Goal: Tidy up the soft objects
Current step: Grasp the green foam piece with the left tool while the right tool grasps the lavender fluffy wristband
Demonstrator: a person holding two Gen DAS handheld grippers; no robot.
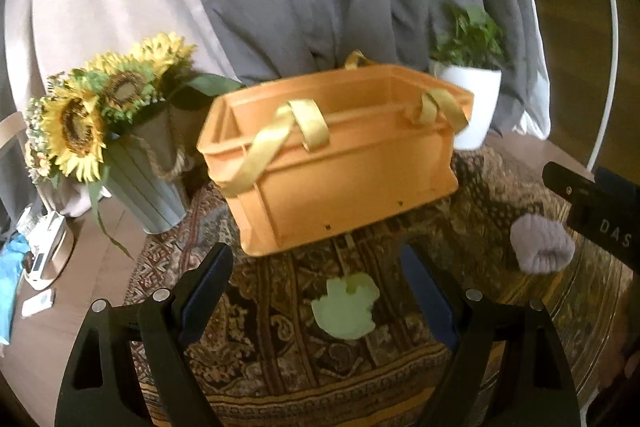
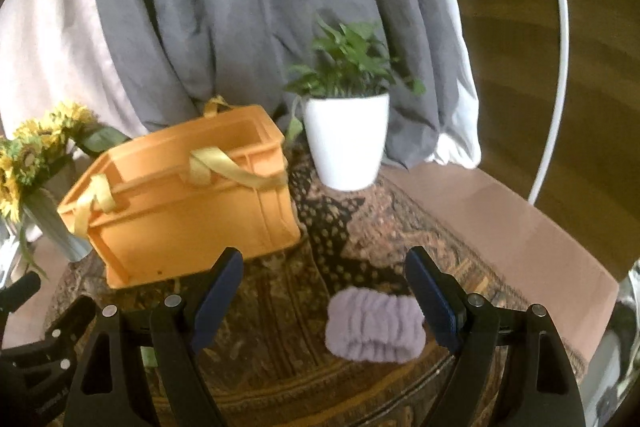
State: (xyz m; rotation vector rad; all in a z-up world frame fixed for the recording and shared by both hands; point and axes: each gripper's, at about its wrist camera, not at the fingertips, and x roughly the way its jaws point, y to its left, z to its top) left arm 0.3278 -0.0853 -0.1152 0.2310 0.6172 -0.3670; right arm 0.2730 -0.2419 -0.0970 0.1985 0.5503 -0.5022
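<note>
An orange plastic crate [image 1: 332, 163] with yellow ribbon handles stands on the patterned cloth; it also shows in the right wrist view [image 2: 188, 203]. A pale green soft toy [image 1: 346, 307] lies on the cloth between the fingers of my open left gripper [image 1: 320, 291]. A lilac fluffy band [image 2: 374, 325] lies between the fingers of my open right gripper [image 2: 324, 301], closer to its right finger. The band also shows in the left wrist view [image 1: 542, 245], beside the right gripper's body [image 1: 592, 207]. Both grippers hover just above the cloth, holding nothing.
A sunflower bouquet in a grey vase [image 1: 120, 131] stands left of the crate. A potted green plant in a white pot [image 2: 346, 143] stands behind on the right. Grey and beige curtains [image 2: 224, 7] hang behind. Small items [image 1: 40, 255] lie at the far left of the table.
</note>
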